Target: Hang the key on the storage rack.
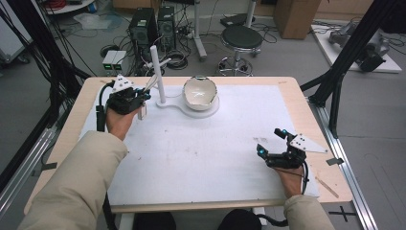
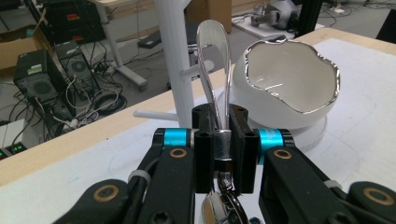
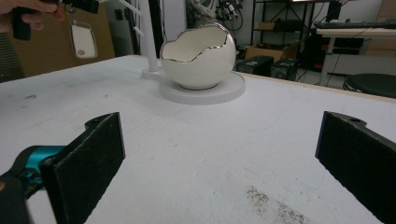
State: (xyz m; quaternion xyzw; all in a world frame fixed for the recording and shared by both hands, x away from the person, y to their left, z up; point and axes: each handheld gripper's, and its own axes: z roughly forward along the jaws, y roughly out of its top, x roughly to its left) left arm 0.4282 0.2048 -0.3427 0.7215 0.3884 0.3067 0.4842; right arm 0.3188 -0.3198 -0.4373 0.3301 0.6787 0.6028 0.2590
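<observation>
A silver keychain loop rises from the jaws of my left gripper, which is shut on its lower end. Its white tag hangs below the gripper; the tag also dangles at the top left of the right gripper view. The loop leans against the white peg stand, close to a peg. A white egg-shaped bowl with a silver rim sits on the stand's round base. My right gripper rests open near the table's front right, with nothing between its jaws.
A white mat covers most of the wooden table. Beyond the far edge stand computer towers, a black stool and loose cables. A black frame post rises at the right.
</observation>
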